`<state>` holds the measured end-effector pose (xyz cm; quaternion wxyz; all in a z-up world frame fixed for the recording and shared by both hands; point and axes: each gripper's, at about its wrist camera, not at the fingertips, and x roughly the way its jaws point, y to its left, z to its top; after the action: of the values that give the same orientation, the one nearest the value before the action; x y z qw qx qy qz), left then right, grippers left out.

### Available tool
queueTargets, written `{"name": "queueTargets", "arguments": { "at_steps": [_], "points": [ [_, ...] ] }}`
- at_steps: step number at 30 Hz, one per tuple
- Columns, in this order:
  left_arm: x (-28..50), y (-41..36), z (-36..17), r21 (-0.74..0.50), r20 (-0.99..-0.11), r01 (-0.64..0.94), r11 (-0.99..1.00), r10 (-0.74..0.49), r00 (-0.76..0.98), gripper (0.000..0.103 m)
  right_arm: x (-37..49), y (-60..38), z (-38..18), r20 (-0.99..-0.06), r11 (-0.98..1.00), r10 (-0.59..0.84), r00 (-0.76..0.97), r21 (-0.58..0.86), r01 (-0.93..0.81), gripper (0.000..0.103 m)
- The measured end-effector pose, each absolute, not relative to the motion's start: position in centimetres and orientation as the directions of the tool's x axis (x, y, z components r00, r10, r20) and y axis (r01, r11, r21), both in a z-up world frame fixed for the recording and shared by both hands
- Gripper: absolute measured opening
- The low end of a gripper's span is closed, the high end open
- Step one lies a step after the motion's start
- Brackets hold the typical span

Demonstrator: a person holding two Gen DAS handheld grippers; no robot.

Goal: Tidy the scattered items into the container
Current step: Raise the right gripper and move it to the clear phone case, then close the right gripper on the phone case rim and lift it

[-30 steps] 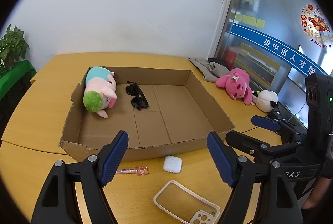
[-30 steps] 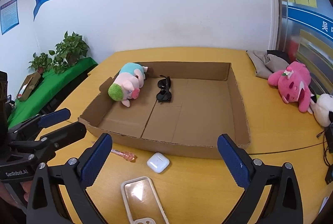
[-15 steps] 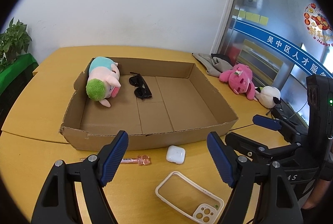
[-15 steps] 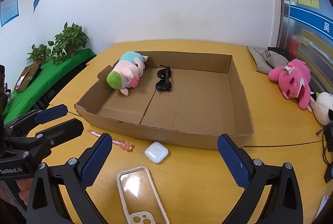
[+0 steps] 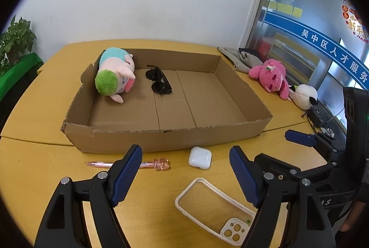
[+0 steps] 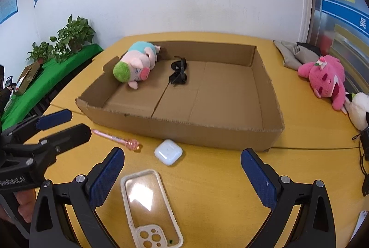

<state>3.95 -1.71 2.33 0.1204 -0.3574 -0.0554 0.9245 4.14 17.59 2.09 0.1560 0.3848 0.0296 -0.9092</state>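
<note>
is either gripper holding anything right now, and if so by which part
Nothing is held. The left gripper and right gripper both stand open above the table, with nothing between their pads.

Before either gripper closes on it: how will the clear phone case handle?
The phone case is an empty, thin-walled shell, so probably very light and a bit flexible. It lies flat on the smooth table, so it may slide when pushed. Its low rim likely suits an edge pinch.
</note>
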Motion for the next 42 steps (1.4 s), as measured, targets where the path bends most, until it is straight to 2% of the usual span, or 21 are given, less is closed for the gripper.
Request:
{"name": "queueTargets", "arguments": {
  "at_steps": [12, 15, 16, 18, 20, 23, 27, 31, 33, 39, 42],
  "points": [
    [2.3, -1.1, -5.7, -0.173, -0.783, -0.165, -0.971, 0.237, -0.575, 0.077, 7.3, 19.6, -8.4, -0.864, -0.943, -0.264, -0.430, 0.136, 0.305, 0.103],
    [2.1, -0.7, -6.9, -0.191, -0.798, -0.177, -0.966, 0.257, -0.544, 0.076, 8.7, 19.0, -9.2, -0.871, -0.937, -0.232, -0.434, 0.081, 0.339, 0.103],
    [2.0, -0.6, -7.4, -0.188, -0.806, -0.178, -0.966, 0.255, -0.534, 0.075, 9.0, 18.9, -9.2, -0.870, -0.935, -0.232, -0.435, 0.075, 0.347, 0.103],
    [1.9, -0.1, -8.2, -0.183, -0.825, -0.188, -0.965, 0.255, -0.504, 0.058, 9.3, 19.0, -9.2, -0.868, -0.934, -0.235, -0.438, 0.076, 0.350, 0.102],
    [1.8, 0.2, -8.7, -0.178, -0.839, -0.198, -0.964, 0.253, -0.481, 0.048, 9.5, 19.0, -9.3, -0.868, -0.932, -0.214, -0.448, 0.043, 0.361, 0.098],
    [2.1, 0.6, -8.8, -0.136, -0.847, -0.208, -0.969, 0.223, -0.482, 0.038, 9.6, 19.2, -9.0, -0.863, -0.925, -0.206, -0.461, 0.018, 0.380, 0.087],
    [2.5, 0.8, -8.7, -0.112, -0.856, -0.210, -0.971, 0.202, -0.476, 0.017, 9.0, 20.0, -8.6, -0.852, -0.923, -0.224, -0.472, 0.029, 0.385, 0.056],
    [3.3, 1.0, -8.7, -0.098, -0.862, -0.220, -0.971, 0.193, -0.469, 0.015, 7.5, 20.5, -8.3, -0.846, -0.922, -0.236, -0.478, 0.039, 0.386, 0.027],
    [3.8, 1.1, -8.7, -0.100, -0.862, -0.219, -0.971, 0.194, -0.469, 0.013, 6.5, 20.0, -8.2, -0.846, -0.925, -0.236, -0.479, 0.044, 0.378, 0.018],
    [4.5, 0.3, -8.8, -0.135, -0.859, -0.195, -0.971, 0.213, -0.465, 0.009, 5.8, 19.9, -8.2, -0.842, -0.936, -0.224, -0.491, 0.045, 0.349, 0.009],
    [4.5, 0.2, -8.7, -0.146, -0.859, -0.187, -0.971, 0.218, -0.463, 0.008, 5.9, 20.1, -8.0, -0.839, -0.939, -0.229, -0.493, 0.058, 0.338, 0.008]
  ]
}}
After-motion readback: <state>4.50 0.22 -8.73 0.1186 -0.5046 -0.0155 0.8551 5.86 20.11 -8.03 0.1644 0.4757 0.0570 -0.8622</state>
